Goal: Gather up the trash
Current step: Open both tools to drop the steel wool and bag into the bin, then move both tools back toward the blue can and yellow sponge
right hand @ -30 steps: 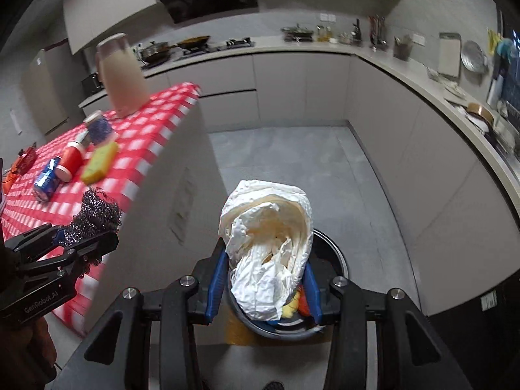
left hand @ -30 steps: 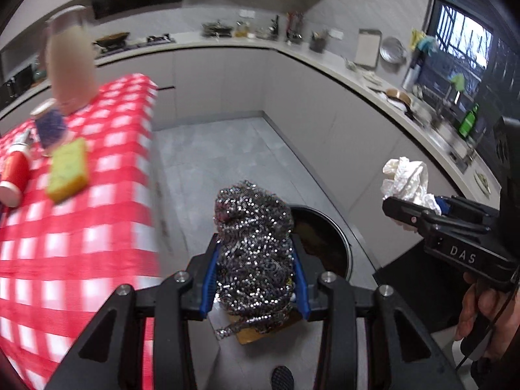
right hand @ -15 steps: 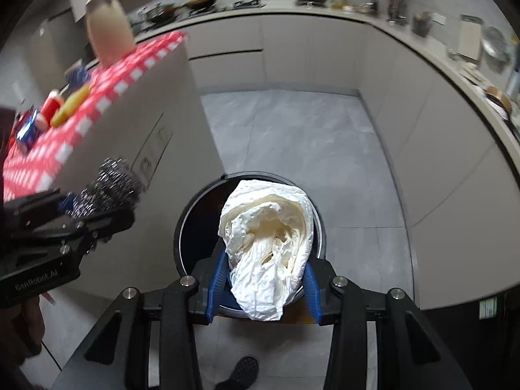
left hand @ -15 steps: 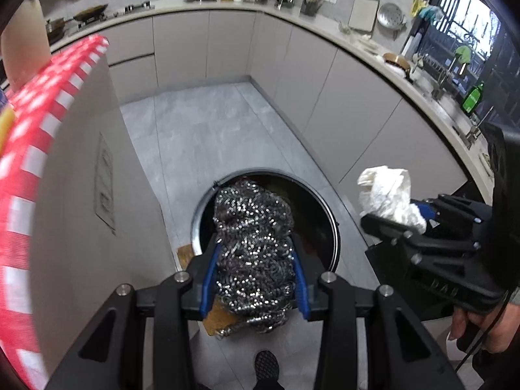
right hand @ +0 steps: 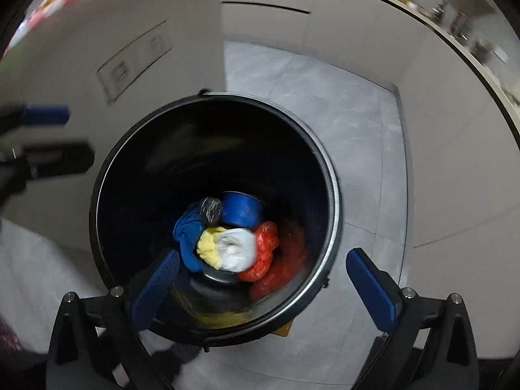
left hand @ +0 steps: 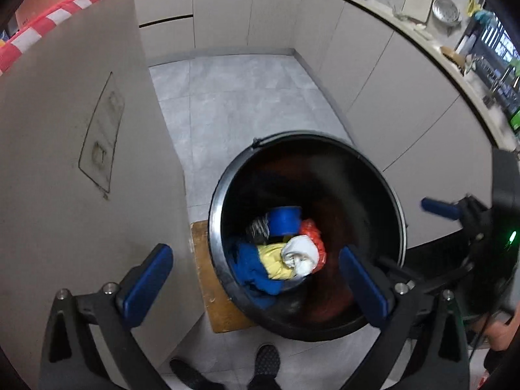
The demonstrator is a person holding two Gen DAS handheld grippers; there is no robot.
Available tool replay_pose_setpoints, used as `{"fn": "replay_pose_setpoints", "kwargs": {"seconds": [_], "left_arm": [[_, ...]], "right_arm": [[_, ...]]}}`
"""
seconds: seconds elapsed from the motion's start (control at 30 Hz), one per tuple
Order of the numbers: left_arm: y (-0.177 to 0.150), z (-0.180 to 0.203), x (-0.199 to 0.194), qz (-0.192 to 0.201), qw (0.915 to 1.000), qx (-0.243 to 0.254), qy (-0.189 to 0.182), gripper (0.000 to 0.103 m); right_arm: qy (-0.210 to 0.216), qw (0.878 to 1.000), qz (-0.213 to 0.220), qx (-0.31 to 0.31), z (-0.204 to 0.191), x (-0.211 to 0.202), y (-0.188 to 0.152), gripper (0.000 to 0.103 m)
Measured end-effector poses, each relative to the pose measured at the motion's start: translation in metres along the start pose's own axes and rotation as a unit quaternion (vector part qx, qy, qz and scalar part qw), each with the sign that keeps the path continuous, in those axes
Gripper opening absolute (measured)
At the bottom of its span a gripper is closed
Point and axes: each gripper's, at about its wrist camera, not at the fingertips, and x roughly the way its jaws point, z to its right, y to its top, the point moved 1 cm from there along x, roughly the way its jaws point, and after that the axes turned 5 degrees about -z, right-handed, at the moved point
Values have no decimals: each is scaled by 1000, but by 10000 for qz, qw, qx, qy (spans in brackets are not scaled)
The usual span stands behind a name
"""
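Both grippers over the bin, jaws opening, nothing between the pads.

Left wrist view: left gripper (left hand: pixel 255 279) points down into the black round bin (left hand: pixel 227 195), jaws spread wide & empty. Bin stands on the grey tile floor (left hand: pixel 234 97), just beside the pale island side panel (left hand: pixel 65 162); a wooden board (left hand: pixel 208 279) shows under its rim on that side. Right gripper (left hand: pixel 438 208) enters from the right edge, blue pad tip over the bin rim, a green light on its body. A dark shoe (left hand: pixel 266 360) at bottom. Red-white checked cloth (left hand: pixel 65 9) edges the island top; counter (left hand: pixel 422 32) w/ kitchenware curves round at rear.

Right wrist view: right gripper (right hand: pixel 263 279) likewise wide & empty, w/ the bin (right hand: pixel 104 169) seen more squarely from above; left gripper (right hand: pixel 45 115) comes in at left, blurred. Bin contents clearer here: steel scourer (right hand: pixel 210 209) against a blue tub (right hand: pixel 242 209), blue cloth (right hand: pixel 187 230), yellow wad (right hand: pixel 209 247), white crumpled wad (right hand: pixel 235 248), red plastic bag (right hand: pixel 265 247). All lie at the bin's bottom, touching. The board & shoe barely show here; counter blurred.
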Motion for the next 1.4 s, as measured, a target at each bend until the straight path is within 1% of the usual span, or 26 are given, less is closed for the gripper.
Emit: {"fn": "replay_pose_setpoints", "kwargs": {"seconds": [0.07, 0.2, 0.33, 0.5, 0.67, 0.83, 0.93, 1.03, 1.2, 1.4], "left_arm": [[-1, 4, -1, 7, 10000, 2, 29, 103], [2, 12, -7, 70, 9999, 83, 93, 103], [9, 16, -18, 173, 9996, 179, 144, 103], [14, 19, -38, 344, 9989, 273, 173, 103], [13, 16, -59, 475, 9985, 207, 160, 103], [10, 14, -87, 697, 9972, 200, 192, 103], [7, 11, -102, 835, 9962, 147, 217, 103], [5, 6, -119, 999, 9947, 85, 221, 103], [-1, -4, -144, 1258, 9918, -11, 244, 103], [-8, -21, -172, 1512, 9881, -153, 224, 103]], "right_arm": [[-65, 9997, -29, 232, 9, -1, -3, 103], [-28, 9977, -126, 661, 25, -5, -2, 103], [-72, 9954, -27, 953, 37, -18, 2, 103], [-59, 9914, 107, 1300, 41, -36, 5, 103], [10, 9861, 287, 1635, 50, -66, 3, 103], [13, 9831, 560, 1745, 45, -95, 2, 103], [147, 9824, 629, 1754, 38, -114, 4, 103], [92, 9821, 724, 1735, 29, -128, 7, 103], [-37, 9796, 1034, 1726, 14, -160, 11, 103], [-45, 9777, 1309, 1640, -6, -193, 18, 103]]}}
